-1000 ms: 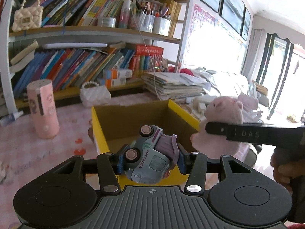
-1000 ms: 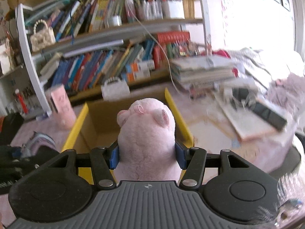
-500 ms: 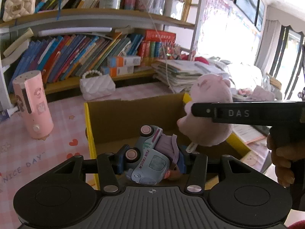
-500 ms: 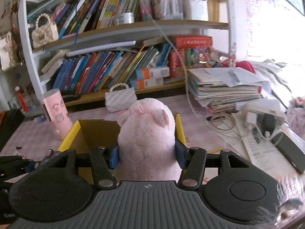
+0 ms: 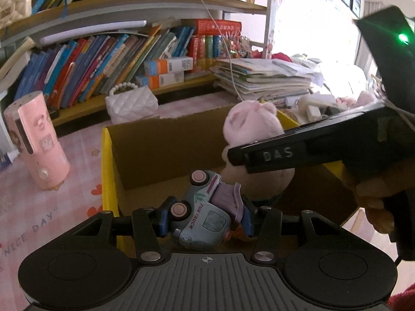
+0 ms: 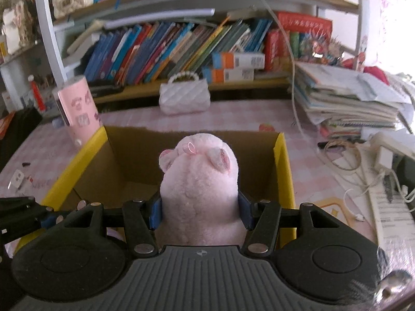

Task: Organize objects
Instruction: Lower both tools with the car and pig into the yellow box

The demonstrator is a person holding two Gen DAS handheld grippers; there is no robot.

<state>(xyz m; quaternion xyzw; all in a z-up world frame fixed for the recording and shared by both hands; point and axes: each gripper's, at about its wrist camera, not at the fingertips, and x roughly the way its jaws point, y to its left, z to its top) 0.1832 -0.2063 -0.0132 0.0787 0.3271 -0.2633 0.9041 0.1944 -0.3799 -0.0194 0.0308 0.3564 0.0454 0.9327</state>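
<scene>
My left gripper (image 5: 205, 219) is shut on a pale blue toy truck (image 5: 205, 223) with pink wheels, tilted nose-down over the near edge of an open cardboard box (image 5: 166, 153) with yellow flaps. My right gripper (image 6: 199, 212) is shut on a pink plush animal (image 6: 199, 184), held upright above the same box (image 6: 129, 160). In the left wrist view the plush (image 5: 249, 127) hangs over the box's right half, partly hidden by the black body of the right gripper and the hand that holds it. The box floor looks bare where it shows.
A pink cylinder (image 5: 36, 140) stands left of the box, a white quilted purse (image 6: 184, 93) behind it. Bookshelves fill the back. A stack of papers (image 6: 347, 98), cables and a power strip (image 6: 389, 150) lie to the right on the pink checked tablecloth.
Both grippers have come forward and down over the box, each still holding its toy. The plush now hangs inside the box's outline, and the right gripper looms larger in the left wrist view.
</scene>
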